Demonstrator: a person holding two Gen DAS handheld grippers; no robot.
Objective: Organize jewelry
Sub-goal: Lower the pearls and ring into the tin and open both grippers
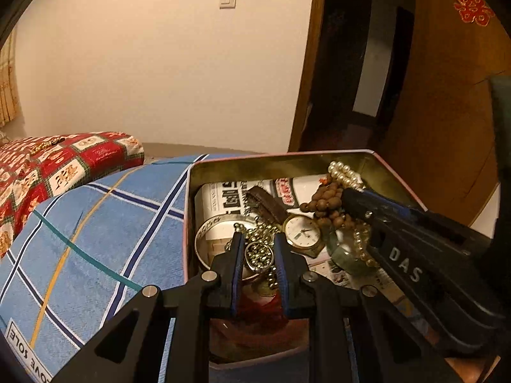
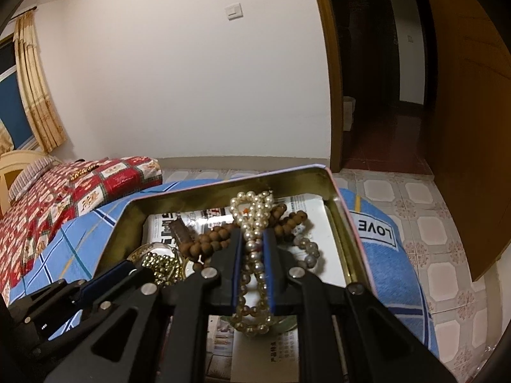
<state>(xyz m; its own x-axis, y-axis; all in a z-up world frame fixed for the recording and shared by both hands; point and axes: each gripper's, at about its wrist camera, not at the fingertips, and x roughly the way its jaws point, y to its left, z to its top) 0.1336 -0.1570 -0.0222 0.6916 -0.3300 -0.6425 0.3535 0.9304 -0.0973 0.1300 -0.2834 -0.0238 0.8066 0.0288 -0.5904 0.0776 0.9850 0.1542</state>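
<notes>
Your right tool (image 2: 254,239) clamps the round pearl strand (image 2: 254,220); your left tool (image 1: 258,245) seemingly pinches the gold bead chain (image 1: 260,252) inside the rectangular metal tin (image 1: 287,162).

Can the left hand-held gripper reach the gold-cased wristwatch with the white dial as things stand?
Probably not yet: the left hand-held gripper is shut on a gold ball-bead chain. The gold-cased wristwatch with the white dial lies uncovered just beside its fingertips.

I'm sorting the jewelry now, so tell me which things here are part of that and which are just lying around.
Part of the job: tin box, pearl strand in the right gripper, gold bead chain in the left gripper, wooden beads, watch.

Lying about: blue towel, red patterned cloth.
</notes>
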